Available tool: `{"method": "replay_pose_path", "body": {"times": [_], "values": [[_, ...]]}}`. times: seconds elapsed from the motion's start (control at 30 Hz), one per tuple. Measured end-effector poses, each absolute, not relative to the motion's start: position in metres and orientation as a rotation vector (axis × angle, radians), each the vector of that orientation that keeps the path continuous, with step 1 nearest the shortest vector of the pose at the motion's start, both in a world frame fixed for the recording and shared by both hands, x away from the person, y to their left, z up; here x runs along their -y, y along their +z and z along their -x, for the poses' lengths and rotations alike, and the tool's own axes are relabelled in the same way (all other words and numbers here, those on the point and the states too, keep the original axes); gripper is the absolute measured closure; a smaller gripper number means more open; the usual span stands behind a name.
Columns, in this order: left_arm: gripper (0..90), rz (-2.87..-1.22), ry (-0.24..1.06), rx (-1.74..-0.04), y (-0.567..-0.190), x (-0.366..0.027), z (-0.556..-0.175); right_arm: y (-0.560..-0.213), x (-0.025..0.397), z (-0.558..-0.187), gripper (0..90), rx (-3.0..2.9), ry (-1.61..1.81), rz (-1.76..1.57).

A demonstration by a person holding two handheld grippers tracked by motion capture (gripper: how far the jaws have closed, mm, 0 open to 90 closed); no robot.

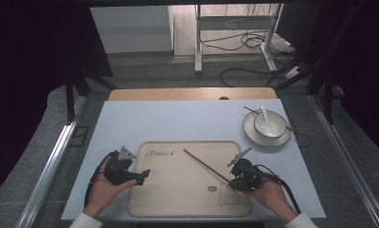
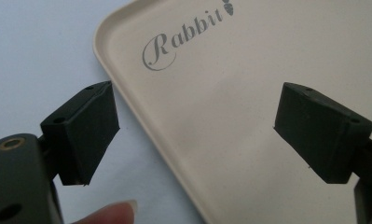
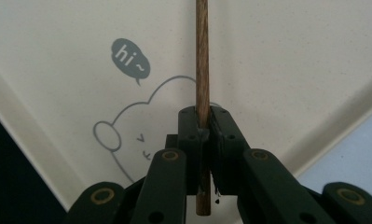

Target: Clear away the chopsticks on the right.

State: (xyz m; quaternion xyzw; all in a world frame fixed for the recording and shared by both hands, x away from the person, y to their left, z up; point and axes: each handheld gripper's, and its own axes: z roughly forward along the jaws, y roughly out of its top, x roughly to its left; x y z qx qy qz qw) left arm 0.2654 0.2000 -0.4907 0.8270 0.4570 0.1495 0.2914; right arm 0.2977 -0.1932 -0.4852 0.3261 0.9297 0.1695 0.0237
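Observation:
A cream tray (image 1: pixel 177 199) printed with "Rabbit" and a rabbit drawing lies at the table's near middle. My right gripper (image 1: pixel 231 181) is shut on a brown wooden chopstick (image 1: pixel 203 165), which slants up and left over the tray. Seen from the right gripper view, the chopstick (image 3: pixel 202 56) runs straight up from the closed jaws over the tray (image 3: pixel 286 56). My left gripper (image 1: pixel 143 175) is open at the tray's left edge. In the left gripper view its two pads (image 2: pixel 83 133) straddle the tray rim (image 2: pixel 127 100) with nothing between them.
At the back right stands a white plate (image 1: pixel 253 137) carrying a bowl (image 1: pixel 269 124) with a white spoon and another chopstick (image 1: pixel 250 110) across it. The tray rests on a pale blue mat (image 1: pixel 177 121). Table edges and metal rails run along both sides.

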Motion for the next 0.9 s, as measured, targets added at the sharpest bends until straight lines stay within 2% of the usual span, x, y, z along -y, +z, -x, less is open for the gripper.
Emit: {"method": "replay_pose_path", "body": {"times": [0.23, 0.27, 0.3, 0.33, 0.4, 0.43, 0.5, 0.57, 0.63, 0.67, 0.7, 0.73, 0.9], "values": [[13.7, -2.206, 0.399, -1.216, -0.491, -0.199, -0.265, -0.490, 0.189, -0.296, 78.1, -2.879, 0.492, -0.950], [13.7, -2.206, 0.398, -1.216, -0.491, -0.199, -0.265, -0.486, 0.190, -0.296, 71.1, -2.883, 0.541, -0.936], [13.7, -2.206, 0.398, -1.216, -0.491, -0.199, -0.265, -0.486, 0.190, -0.296, 71.1, -2.883, 0.541, -0.936], [13.7, -2.206, 0.398, -1.217, -0.491, -0.199, -0.266, -0.482, 0.191, -0.296, 66.7, -2.873, 0.560, -0.939], [13.7, -2.202, 0.399, -1.223, -0.491, -0.199, -0.265, -0.466, 0.196, -0.295, 57.2, -2.825, 0.662, -0.907], [13.7, -2.198, 0.399, -1.225, -0.491, -0.200, -0.265, -0.447, 0.207, -0.296, 49.9, -2.788, 0.775, -0.889], [13.6, -2.196, 0.399, -1.226, -0.491, -0.200, -0.265, -0.439, 0.212, -0.297, 47.6, -2.767, 0.810, -0.888], [13.7, -2.198, 0.400, -1.227, -0.491, -0.200, -0.265, -0.411, 0.245, -0.307, 43.1, -2.671, 0.877, -0.906], [13.7, -2.200, 0.401, -1.226, -0.491, -0.200, -0.265, -0.405, 0.253, -0.310, 42.6, -2.651, 0.892, -0.924], [13.7, -2.203, 0.402, -1.226, -0.491, -0.200, -0.266, -0.391, 0.280, -0.321, 42.1, -2.590, 0.903, -0.958], [13.6, -2.203, 0.402, -1.226, -0.491, -0.200, -0.266, -0.391, 0.280, -0.321, 42.1, -2.590, 0.903, -0.958], [13.6, -2.208, 0.401, -1.223, -0.491, -0.200, -0.266, -0.382, 0.304, -0.334, 41.9, -2.540, 0.874, -0.989], [13.6, -2.215, 0.405, -1.227, -0.492, -0.199, -0.268, -0.379, 0.355, -0.371, 42.9, -2.481, 0.825, -1.084]]}}
